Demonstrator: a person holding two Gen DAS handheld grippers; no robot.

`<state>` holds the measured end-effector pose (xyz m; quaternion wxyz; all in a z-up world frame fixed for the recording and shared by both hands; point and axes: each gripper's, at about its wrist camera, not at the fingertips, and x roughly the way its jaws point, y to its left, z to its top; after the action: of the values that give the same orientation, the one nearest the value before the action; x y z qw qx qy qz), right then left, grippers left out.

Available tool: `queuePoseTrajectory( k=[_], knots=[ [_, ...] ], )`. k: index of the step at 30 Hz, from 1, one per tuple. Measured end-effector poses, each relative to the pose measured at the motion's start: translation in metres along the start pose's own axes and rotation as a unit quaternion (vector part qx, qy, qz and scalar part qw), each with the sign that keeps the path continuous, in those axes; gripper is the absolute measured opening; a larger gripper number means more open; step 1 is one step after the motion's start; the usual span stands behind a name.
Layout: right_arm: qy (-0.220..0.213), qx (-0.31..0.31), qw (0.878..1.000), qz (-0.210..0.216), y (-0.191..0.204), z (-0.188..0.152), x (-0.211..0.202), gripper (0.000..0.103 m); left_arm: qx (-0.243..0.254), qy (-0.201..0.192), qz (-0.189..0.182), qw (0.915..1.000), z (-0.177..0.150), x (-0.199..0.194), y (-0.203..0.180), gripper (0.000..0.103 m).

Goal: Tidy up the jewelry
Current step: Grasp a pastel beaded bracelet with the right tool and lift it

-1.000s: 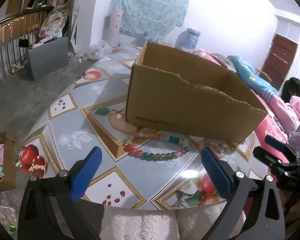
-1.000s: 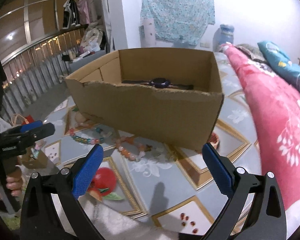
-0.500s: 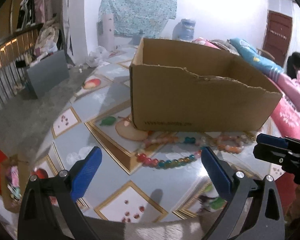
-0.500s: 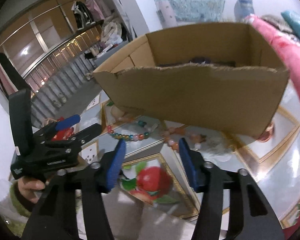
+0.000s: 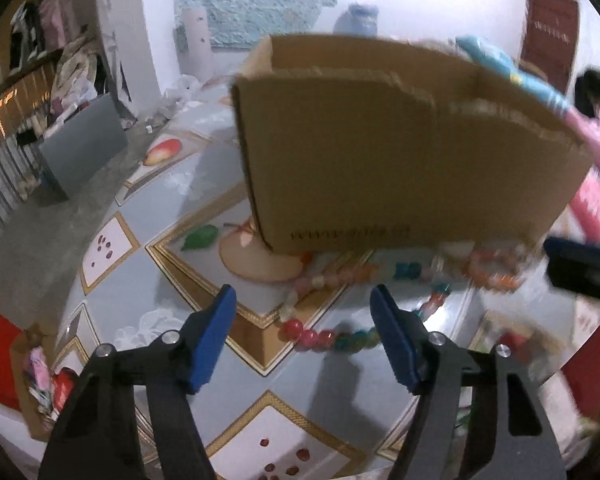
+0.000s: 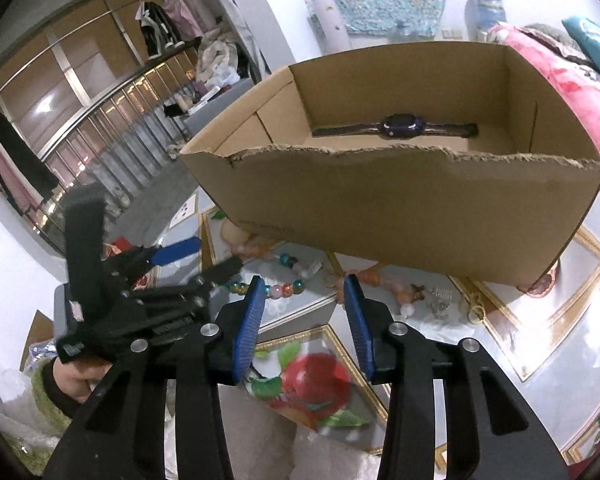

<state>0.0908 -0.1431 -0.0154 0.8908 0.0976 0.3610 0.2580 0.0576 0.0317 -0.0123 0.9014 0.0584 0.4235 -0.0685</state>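
- the bead string (image 5: 332,336) lies on the table (image 5: 172,200), just near the box (image 5: 400,152).
- it looks light, floppy and rolly; pinch one bead.
- left gripper (image 5: 302,338) and right gripper (image 6: 304,320) are part open, holding nothing.

Box (image 6: 400,216) matt brown cardboard, torn rough top edge. Table (image 5: 172,264) covered in glossy printed plastic sheet, reflective. Bead bracelet (image 5: 328,336) glossy, glassy-looking beads. Watch (image 6: 398,127) in box, dark smooth strap. Left tongs (image 5: 302,340) and right tongs (image 6: 304,316) matt black plastic, ribbed blue pads.
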Motion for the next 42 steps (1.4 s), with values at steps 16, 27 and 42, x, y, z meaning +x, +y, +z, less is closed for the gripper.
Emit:
queuePoseTrajectory(
  k=[16, 27, 42],
  knots=[
    [0.054, -0.019, 0.998, 0.007, 0.017, 0.008, 0.043, 0.025, 0.018, -0.002, -0.018, 0.9997, -0.018, -0.011, 0.015, 0.053],
    [0.102, -0.028, 0.994, -0.030, 0.022, 0.008, 0.069, 0.016, 0.018, 0.016, -0.039, 0.9989, -0.007, 0.006, 0.016, 0.024],
    [0.085, -0.021, 0.996, -0.021, 0.021, 0.015, 0.053, 0.007, -0.003, -0.012, -0.061, 0.9980, 0.003, -0.022, 0.017, 0.009]
  ],
)
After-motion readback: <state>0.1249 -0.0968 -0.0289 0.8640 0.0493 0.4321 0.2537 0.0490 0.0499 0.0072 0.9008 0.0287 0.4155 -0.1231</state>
